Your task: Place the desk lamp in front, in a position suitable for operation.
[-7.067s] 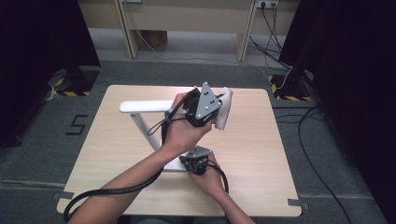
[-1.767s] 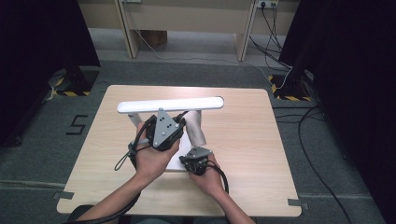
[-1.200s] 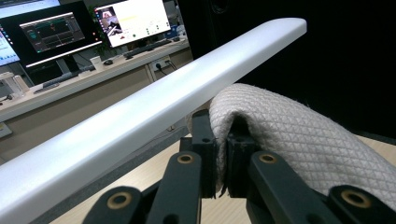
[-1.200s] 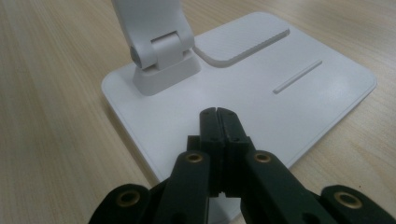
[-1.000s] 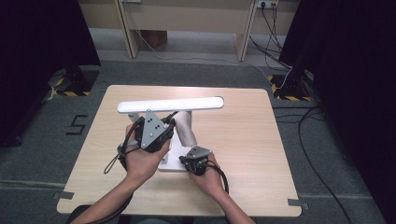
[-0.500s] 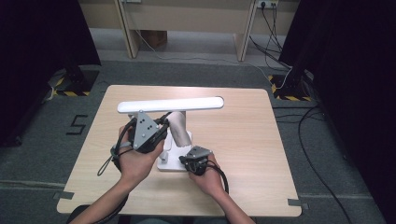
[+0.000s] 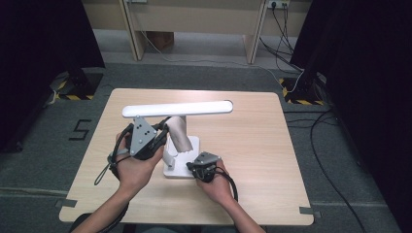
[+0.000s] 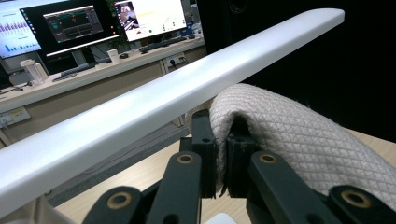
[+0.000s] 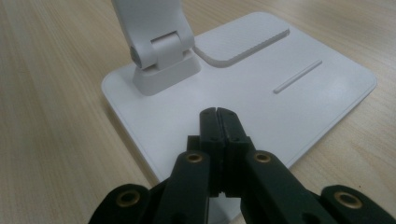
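Jaws on our right gripper [image 9: 218, 114] are pressed together with nothing between them, tips resting on the near part of the lamp base [image 9: 299, 107], a flat white square plate lying on the wooden table [image 7: 262, 141]. From above, we see that right gripper [image 7: 203, 167] at the base's right front corner, the hand behind it low over the table.

Just beyond the tips, the hinge foot [image 9: 161, 60] of the lamp stands on the base, the white arm rising from it.

Our left gripper [image 8: 218, 140] has its jaws nearly shut, pinching a fold of a beige quilted cloth [image 8: 299, 140]. From above, this gripper [image 7: 158, 138] sits left of the lamp arm, and the cloth [image 7: 177, 136] drapes against that arm.

Above the cloth runs the long white lamp head [image 7: 177, 108], level and crosswise over the table's middle. In the left gripper view it slants across as a bar [image 8: 154, 102], with a desk and monitors [image 8: 70, 23] far behind.
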